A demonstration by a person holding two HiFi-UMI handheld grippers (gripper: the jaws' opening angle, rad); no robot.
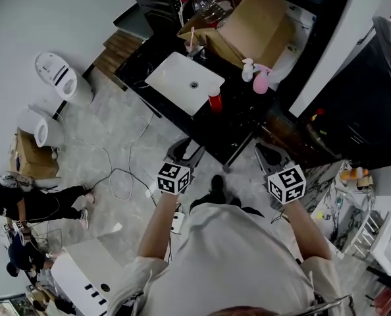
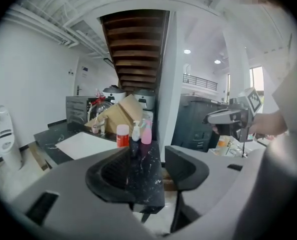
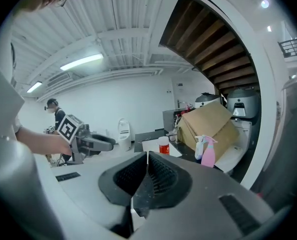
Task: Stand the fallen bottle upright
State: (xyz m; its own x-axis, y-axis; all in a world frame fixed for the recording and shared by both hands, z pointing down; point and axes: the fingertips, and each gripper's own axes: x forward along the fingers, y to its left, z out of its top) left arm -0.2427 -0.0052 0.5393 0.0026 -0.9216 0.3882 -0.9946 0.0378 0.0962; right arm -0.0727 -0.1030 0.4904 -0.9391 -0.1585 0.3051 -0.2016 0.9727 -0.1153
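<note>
A red bottle (image 1: pixel 214 101) with a white cap stands upright on the black counter (image 1: pixel 243 129), at the corner of the white sink (image 1: pixel 184 82). It also shows as the red bottle (image 2: pixel 122 135) in the left gripper view and the red bottle (image 3: pixel 163 146) in the right gripper view. Both grippers are held close to the person's body, well short of the counter. My left gripper (image 1: pixel 181 151) (image 2: pixel 148 160) is open with nothing between its jaws. My right gripper (image 1: pixel 269 158) (image 3: pixel 146 160) is shut and empty.
A pink spray bottle (image 1: pixel 261 81) and a small white one (image 1: pixel 248 70) stand right of the sink, in front of a cardboard box (image 1: pixel 248 22). Cables (image 1: pixel 120 176) trail over the floor, white appliances (image 1: pixel 57 78) stand at left, and people (image 1: pixel 24 203) are at the far left.
</note>
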